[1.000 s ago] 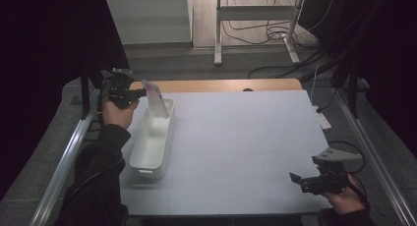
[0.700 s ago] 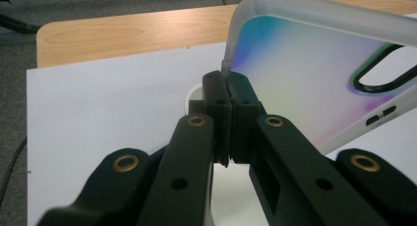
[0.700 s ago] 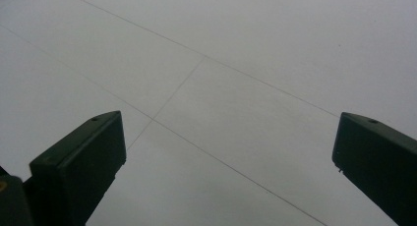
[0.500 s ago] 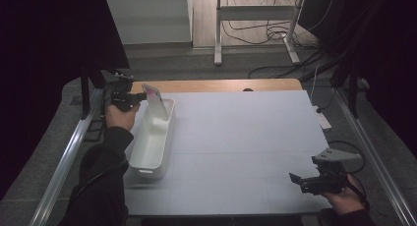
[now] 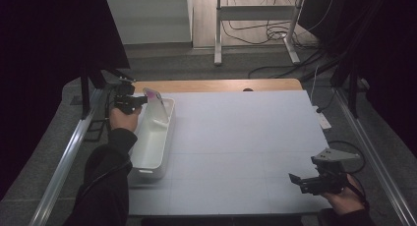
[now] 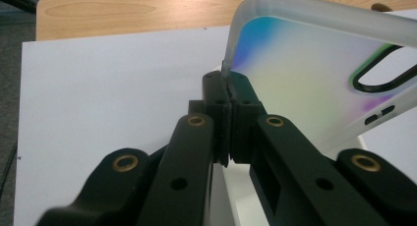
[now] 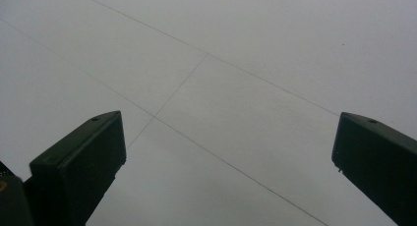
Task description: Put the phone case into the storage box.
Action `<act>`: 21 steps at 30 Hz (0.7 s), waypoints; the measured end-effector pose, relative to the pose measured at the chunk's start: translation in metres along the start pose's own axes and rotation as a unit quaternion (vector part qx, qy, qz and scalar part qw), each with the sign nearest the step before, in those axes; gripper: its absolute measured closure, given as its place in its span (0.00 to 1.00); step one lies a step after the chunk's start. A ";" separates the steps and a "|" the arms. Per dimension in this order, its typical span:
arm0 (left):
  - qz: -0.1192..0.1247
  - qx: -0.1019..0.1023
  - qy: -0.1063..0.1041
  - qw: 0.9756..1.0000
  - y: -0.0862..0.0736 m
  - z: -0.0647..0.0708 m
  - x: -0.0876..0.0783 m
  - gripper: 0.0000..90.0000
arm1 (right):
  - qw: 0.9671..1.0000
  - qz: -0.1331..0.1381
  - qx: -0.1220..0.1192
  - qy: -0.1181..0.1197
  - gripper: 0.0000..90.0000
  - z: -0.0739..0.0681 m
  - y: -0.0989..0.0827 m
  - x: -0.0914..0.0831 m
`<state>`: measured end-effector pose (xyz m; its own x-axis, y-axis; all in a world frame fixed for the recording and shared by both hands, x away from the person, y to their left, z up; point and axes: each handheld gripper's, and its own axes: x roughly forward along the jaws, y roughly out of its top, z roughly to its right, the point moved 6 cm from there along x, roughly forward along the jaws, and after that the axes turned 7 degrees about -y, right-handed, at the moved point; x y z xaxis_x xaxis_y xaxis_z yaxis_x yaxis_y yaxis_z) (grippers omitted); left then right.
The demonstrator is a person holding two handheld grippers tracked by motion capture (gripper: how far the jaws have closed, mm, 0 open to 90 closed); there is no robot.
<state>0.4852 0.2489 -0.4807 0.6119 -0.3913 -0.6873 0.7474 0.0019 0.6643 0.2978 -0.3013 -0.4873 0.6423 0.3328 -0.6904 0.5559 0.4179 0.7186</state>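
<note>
1. Your left gripper [image 5: 139,102] is clamped on the edge of the phone case [image 5: 157,108], jaws pinched tight.
2. The case stands nearly upright, long axis tilted, its lower end inside the far end of the white bin [image 5: 147,159].
3. Your right gripper [image 5: 297,180] rests wide open and empty, well apart at the near right.

Table [image 5: 236,137]: white sheet w/ faint grid lines over most of the top, bare wood strip along far edge. White rectangular bin [image 5: 152,147] sits directly on sheet at table's left edge, long side running front-to-back.
</note>
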 end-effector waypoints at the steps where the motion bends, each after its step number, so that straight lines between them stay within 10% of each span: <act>1: -0.001 0.000 0.001 1.000 0.000 0.000 0.001 0.98 | 1.000 0.000 0.000 0.000 0.00 0.000 0.000 0.000; 21: -0.017 -0.006 0.017 1.000 0.003 0.005 0.023 0.93 | 1.000 -0.005 -0.007 0.003 0.00 -0.002 0.000 0.001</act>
<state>0.5000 0.2356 -0.4935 0.5950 -0.3604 -0.7184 0.7702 0.0002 0.6378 0.2969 -0.2996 -0.4881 0.6333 0.3337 -0.6983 0.5544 0.4339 0.7102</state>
